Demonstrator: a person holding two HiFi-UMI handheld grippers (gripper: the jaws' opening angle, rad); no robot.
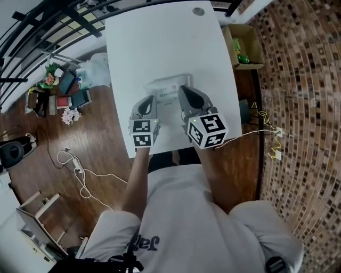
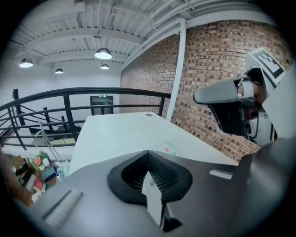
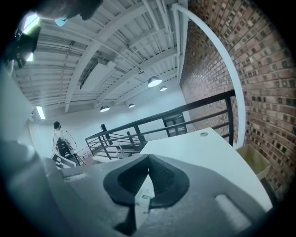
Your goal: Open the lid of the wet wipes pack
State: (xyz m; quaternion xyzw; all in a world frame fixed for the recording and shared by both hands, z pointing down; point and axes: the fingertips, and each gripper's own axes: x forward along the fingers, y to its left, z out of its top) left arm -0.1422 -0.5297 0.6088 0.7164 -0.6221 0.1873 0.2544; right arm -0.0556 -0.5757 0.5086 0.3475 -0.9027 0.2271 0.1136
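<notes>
The wet wipes pack [image 1: 166, 87] is a white, flat packet lying on the white table [image 1: 160, 42], near its front half. Both grippers hover just in front of it. My left gripper [image 1: 151, 99] points at the pack's left front corner, its jaws together and holding nothing. My right gripper [image 1: 184, 89] reaches over the pack's right edge, also shut and holding nothing. In the left gripper view the closed jaws [image 2: 148, 153] fill the lower half, and a corner of the pack [image 2: 169, 150] peeks beyond them. In the right gripper view only a sliver of the pack [image 3: 145, 196] shows below the closed jaws [image 3: 148, 158].
An open cardboard box [image 1: 245, 47] with a green item stands on the floor right of the table. Bags, flowers and cables [image 1: 74, 165] lie on the wood floor to the left. A round grommet [image 1: 198, 10] sits at the table's far edge. A black railing [image 2: 69, 99] and a brick wall [image 2: 217, 60] lie beyond.
</notes>
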